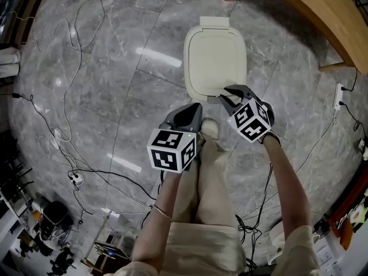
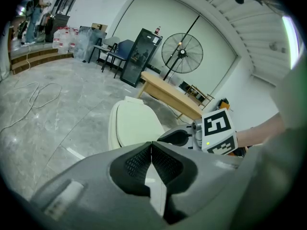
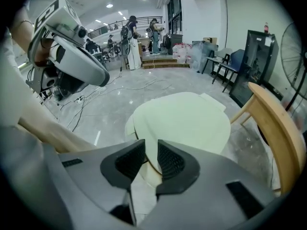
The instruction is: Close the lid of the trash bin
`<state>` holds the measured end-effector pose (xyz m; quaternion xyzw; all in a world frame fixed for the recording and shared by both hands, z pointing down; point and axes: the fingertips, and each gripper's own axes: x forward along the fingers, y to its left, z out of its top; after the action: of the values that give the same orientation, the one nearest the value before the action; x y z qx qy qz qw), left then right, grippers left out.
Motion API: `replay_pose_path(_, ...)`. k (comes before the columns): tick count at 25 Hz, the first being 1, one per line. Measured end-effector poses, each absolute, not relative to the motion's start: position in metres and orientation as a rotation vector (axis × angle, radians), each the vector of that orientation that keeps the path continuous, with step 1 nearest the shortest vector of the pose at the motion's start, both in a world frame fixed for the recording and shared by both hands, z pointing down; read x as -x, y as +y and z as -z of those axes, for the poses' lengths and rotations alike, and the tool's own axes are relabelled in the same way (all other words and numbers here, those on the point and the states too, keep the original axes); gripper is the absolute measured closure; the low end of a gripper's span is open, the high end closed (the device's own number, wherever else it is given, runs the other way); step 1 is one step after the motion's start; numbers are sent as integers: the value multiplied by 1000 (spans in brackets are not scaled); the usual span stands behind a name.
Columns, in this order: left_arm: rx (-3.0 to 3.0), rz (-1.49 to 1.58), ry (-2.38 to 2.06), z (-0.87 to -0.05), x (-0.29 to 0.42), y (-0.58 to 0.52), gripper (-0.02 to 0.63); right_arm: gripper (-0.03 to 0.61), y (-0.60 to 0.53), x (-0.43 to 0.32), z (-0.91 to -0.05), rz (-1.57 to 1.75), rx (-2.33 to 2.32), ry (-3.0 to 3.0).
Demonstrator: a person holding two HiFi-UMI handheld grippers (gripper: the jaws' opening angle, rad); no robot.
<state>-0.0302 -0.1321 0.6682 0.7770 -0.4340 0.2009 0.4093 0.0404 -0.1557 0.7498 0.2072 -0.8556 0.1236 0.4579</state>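
The trash bin stands on the marble floor with its cream lid (image 1: 214,59) lying flat on top; the lid (image 2: 134,123) also shows in the left gripper view, and the lid (image 3: 184,121) fills the middle of the right gripper view. My right gripper (image 1: 225,96) hovers at the lid's near edge, jaws a narrow gap apart, nothing pinched between them (image 3: 151,152). My left gripper (image 1: 196,107) hangs nearer to me, left of the bin's front, its jaws touching at the tips (image 2: 151,145) and empty.
A curved wooden table (image 1: 322,16) stands behind and to the right of the bin. Cables (image 1: 69,125) trail over the floor at the left, and a power strip (image 1: 75,179) lies there. The person's shoe (image 1: 210,128) is just before the bin. A standing fan (image 2: 182,54) and a black cabinet (image 2: 141,56) are farther off.
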Motion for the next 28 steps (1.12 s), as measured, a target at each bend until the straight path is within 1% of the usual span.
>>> replay_pose_path(5,-1947,-511,-1090,-674,32,-134,591,534,-158,-41,-755,-336,-523,-2106)
replay_pose_path(11,-1942,-512,-1089,-680,31,-139,591,558,-160,-41,-761,-353,-535,-2101)
replay_pose_path(28,-1936,-539,-1070,-695,30,-142,591,572,-163,-42,-769,-394,-619,-2078)
